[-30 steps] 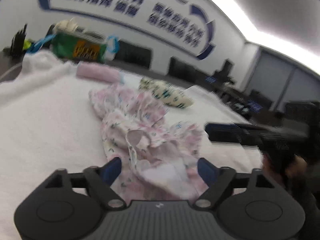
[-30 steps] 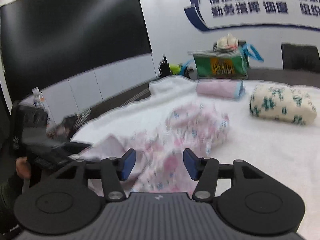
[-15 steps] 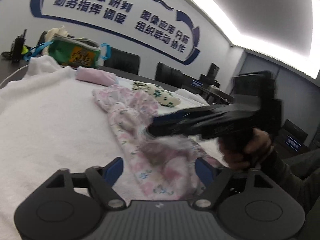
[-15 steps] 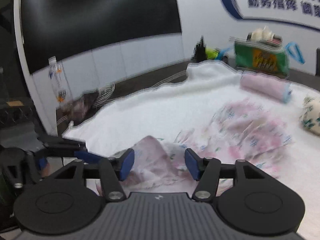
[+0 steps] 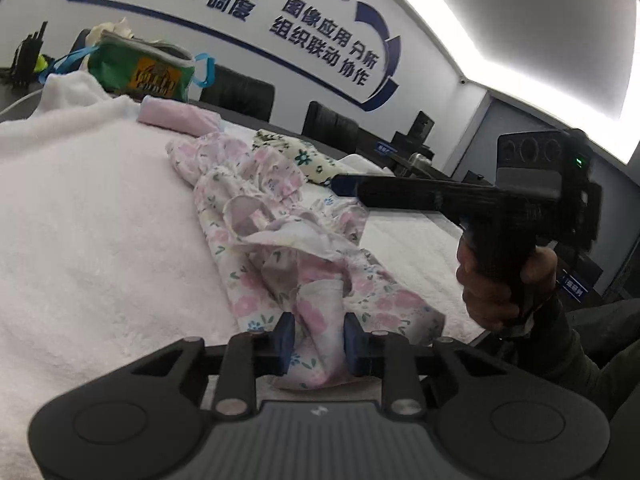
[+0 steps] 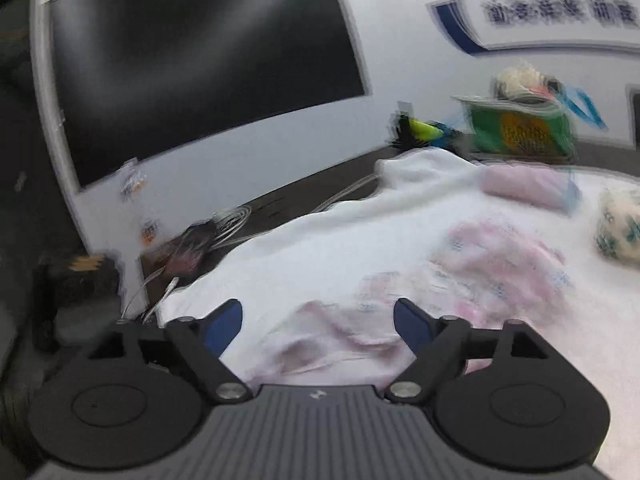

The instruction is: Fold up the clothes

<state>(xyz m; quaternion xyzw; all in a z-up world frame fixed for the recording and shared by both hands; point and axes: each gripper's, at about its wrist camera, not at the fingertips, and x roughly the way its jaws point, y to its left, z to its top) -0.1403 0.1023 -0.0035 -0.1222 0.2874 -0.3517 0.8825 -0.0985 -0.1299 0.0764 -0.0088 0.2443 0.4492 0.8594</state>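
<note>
Two grippers framed one garment, and yours on the left was the nearer. Your left gripper (image 5: 319,344) sat at the bottom centre of its view with its blue pads closed in on a bunched fold of the pink floral cotton garment (image 5: 276,236), pinching its near end. From that pinch the crumpled cloth ran away up and left toward the middle of the frame, so its long axis lay roughly along your line of sight.

Your right gripper (image 6: 318,324) had its jaws spread wide, nothing between them, with the same garment (image 6: 472,276) just ahead, lying toward the right of that blurred view. Seen from the left wrist, the right gripper (image 5: 340,184) hovered over the far half of the cloth from the right side of the frame, your hand (image 5: 500,292) on its handle.

You had the garment on a white fleecy blanket (image 5: 88,216). Farther back lay a rolled pink cloth (image 5: 176,118) and a cream bundle with green flowers (image 5: 304,158), then a green bag (image 5: 136,70) at upper left, black chairs (image 5: 240,94) and a wall with blue lettering (image 5: 320,40). A large dark screen (image 6: 200,60) filled the upper left of the right view.
</note>
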